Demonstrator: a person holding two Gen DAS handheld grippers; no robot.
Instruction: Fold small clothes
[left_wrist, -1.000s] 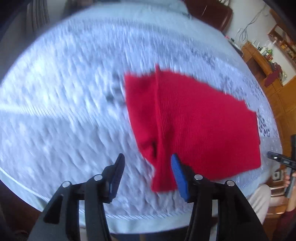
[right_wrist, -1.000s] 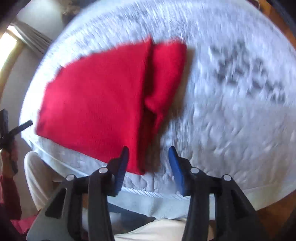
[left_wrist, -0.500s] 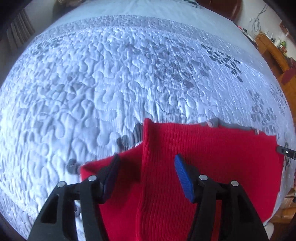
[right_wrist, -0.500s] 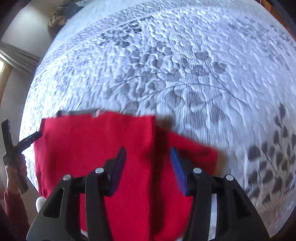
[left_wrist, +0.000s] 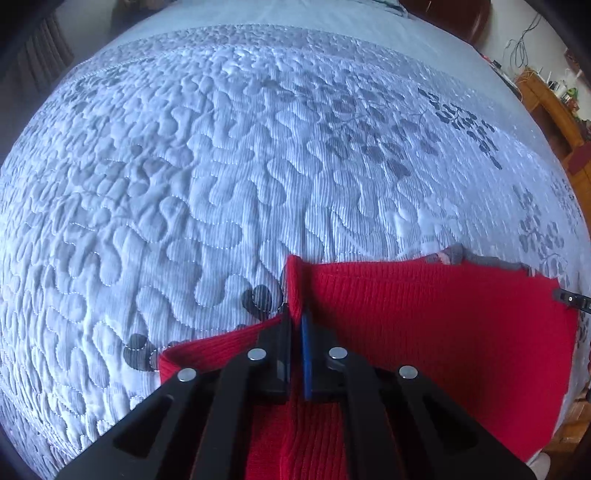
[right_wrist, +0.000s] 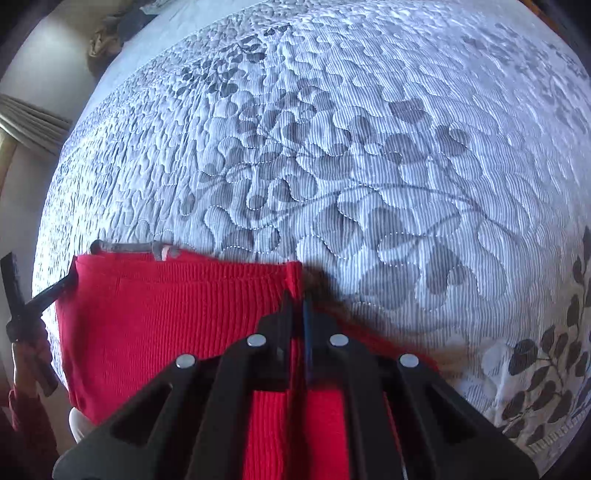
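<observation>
A red ribbed knit garment (left_wrist: 424, 325) lies flat on the quilted bedspread, with a grey collar edge (left_wrist: 480, 258) at its far side. My left gripper (left_wrist: 295, 314) is shut on a raised fold of the red fabric at the garment's left shoulder edge. In the right wrist view the same garment (right_wrist: 166, 317) spreads to the left, and my right gripper (right_wrist: 297, 310) is shut on a raised fold at its right shoulder edge. The sleeve parts beneath both grippers are mostly hidden by the black gripper bodies.
The white and grey quilted bedspread (left_wrist: 221, 166) with leaf prints (right_wrist: 332, 177) fills both views. Wooden furniture (left_wrist: 554, 103) stands at the far right. The other gripper's tip (left_wrist: 570, 299) and the hand holding it (right_wrist: 26, 332) show at the garment's outer edges.
Both grippers came down from above the bed edge onto the garment's far corners and closed. Their jaws were open half a second ago and now pinch the red fabric.
</observation>
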